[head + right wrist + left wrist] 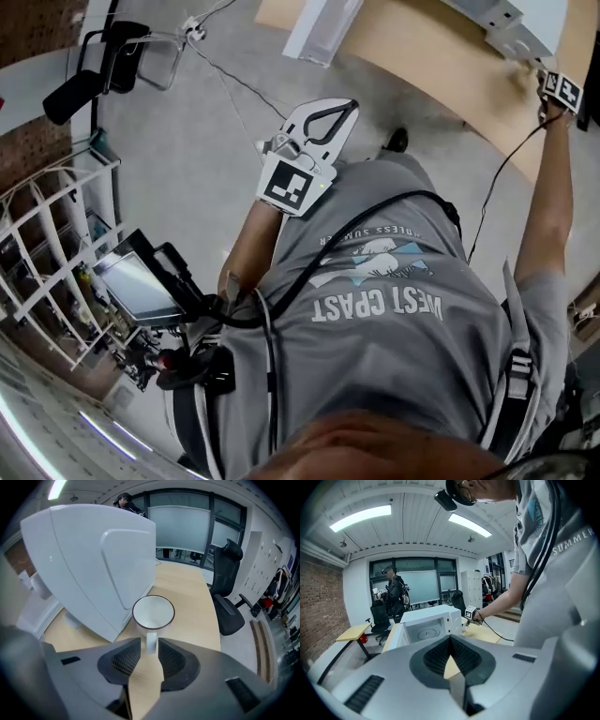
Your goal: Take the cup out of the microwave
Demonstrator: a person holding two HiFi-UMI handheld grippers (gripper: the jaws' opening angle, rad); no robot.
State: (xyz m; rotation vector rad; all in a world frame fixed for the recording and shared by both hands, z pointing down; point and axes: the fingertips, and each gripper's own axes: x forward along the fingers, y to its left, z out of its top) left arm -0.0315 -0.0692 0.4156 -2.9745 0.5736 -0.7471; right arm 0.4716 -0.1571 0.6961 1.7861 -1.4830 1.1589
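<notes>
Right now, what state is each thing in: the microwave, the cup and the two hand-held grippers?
Microwave: door swung open, cavity empty apart from its turntable.
Cup: upright and empty on the table beside the microwave.
Right hand-held gripper: open, jaws either side of the cup's handle, not pressing it.
Left hand-held gripper: shut, nothing between its jaws.

The cup (153,612) stands on the counter (187,597), just right of the microwave's (93,559) outer wall and outside its cavity. Its handle points back at the right hand-held gripper (149,644) and lies between the 2 parted jaws, which do not press on it. Behind the counter, to the right, stands 1 chair (227,592). The left hand-held gripper (450,639), jaws together and empty, faces the microwave's open front from well apart.
</notes>
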